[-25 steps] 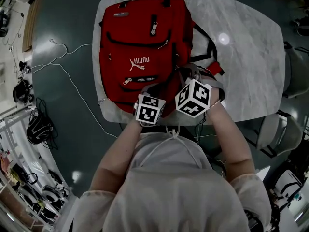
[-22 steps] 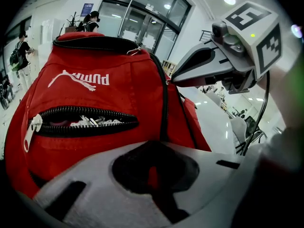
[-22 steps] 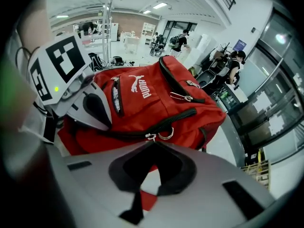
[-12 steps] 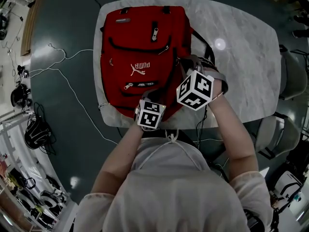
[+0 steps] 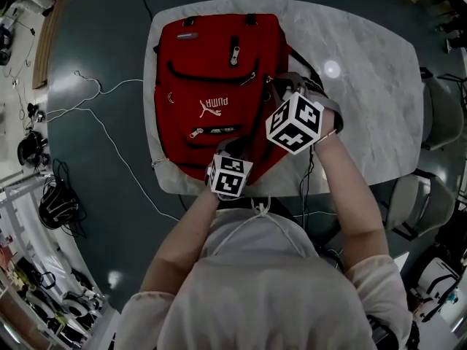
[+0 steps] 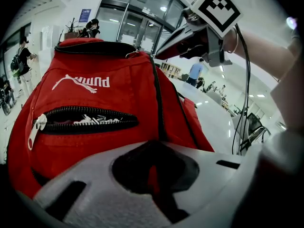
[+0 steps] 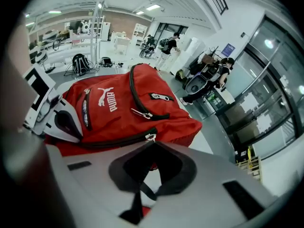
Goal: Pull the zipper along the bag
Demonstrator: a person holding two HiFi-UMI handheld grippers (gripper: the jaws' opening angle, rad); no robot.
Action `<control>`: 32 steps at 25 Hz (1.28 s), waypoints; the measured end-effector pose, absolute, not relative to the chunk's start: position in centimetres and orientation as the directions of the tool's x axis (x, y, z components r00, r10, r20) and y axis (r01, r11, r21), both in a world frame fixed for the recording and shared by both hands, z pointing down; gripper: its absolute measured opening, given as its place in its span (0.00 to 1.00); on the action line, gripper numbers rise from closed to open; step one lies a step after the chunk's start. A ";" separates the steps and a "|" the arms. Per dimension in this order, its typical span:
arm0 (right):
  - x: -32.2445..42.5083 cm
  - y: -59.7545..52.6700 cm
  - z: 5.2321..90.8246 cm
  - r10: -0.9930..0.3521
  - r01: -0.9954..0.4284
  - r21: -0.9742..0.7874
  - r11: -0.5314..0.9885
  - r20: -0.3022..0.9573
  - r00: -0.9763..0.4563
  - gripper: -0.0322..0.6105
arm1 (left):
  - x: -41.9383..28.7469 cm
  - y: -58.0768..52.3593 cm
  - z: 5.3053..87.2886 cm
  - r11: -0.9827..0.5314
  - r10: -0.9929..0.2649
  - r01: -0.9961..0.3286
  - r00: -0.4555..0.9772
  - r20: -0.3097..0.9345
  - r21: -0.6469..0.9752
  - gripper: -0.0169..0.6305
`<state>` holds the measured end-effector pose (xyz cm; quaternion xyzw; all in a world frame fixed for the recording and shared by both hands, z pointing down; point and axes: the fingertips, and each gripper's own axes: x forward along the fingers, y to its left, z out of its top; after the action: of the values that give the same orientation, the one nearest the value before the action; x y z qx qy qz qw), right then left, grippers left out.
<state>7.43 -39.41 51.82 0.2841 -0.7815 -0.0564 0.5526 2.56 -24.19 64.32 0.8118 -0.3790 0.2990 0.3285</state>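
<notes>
- The pale marbled table [image 5: 365, 86] with rounded corners carries the red fabric backpack [image 5: 211, 71], which lies flat on its back on the table's left half, white logo facing up.
- The right gripper [image 5: 273, 87] sits at the backpack's right edge, about halfway along that side. Its jaws are pressed together on a dark pull tab [image 7: 137, 194].
- The left gripper [image 5: 227, 147] is at the backpack's near bottom edge. Its jaws are clamped on a fold of the red fabric, a sliver of which shows between them.
- The black main zipper [image 7: 118, 139] runs along the backpack's side seam from the left gripper's end towards the right gripper.
- A curved front-pocket zipper [image 6: 85, 119] below the logo gapes open.
- The silver zipper slider [image 7: 151, 137] sits on the main zipper, just beyond the right gripper's jaw tips.
</notes>
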 end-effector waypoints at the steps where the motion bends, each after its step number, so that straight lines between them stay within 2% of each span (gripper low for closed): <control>1: 7.4 -39.4 51.9 -0.500 -0.394 0.389 0.833 0.834 -0.234 0.09 | 2.5 -24.2 64.3 -0.500 -0.420 -0.811 0.534 0.734 0.304 0.06; 4: 7.1 -39.4 52.0 -0.496 -0.417 0.368 0.831 0.830 -0.255 0.09 | 2.5 -24.3 64.4 -0.507 -0.419 -0.809 0.532 0.736 0.296 0.06; 9: 7.7 -39.5 52.0 -0.584 -0.416 0.463 0.783 0.777 -0.236 0.10 | 2.5 -24.2 64.6 -0.504 -0.401 -0.806 0.537 0.742 0.311 0.06; 12: 8.2 -39.2 51.6 -0.581 -0.492 0.411 0.768 0.771 -0.261 0.20 | 2.4 -24.3 64.5 -0.512 -0.391 -0.800 0.542 0.744 0.313 0.06; 20: 9.5 -37.4 49.0 -0.647 -0.649 0.345 0.678 0.700 -0.303 0.19 | 2.2 -24.5 63.4 -0.531 -0.384 -0.795 0.534 0.753 0.293 0.06; 23: 9.6 -36.0 47.5 -0.674 -0.721 0.285 0.632 0.662 -0.329 0.13 | 1.2 -25.2 61.2 -0.508 -0.459 -0.815 0.529 0.714 0.277 0.06; 32: 9.4 -32.3 42.3 -0.758 -0.855 0.105 0.509 0.526 -0.387 0.10 | 0.1 -29.3 48.2 -0.491 -0.710 -0.848 0.521 0.473 0.197 0.06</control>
<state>9.38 -32.31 42.28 0.4870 -0.8276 0.0919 0.2636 0.09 -29.25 48.22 0.8472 -0.4599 0.1671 0.2069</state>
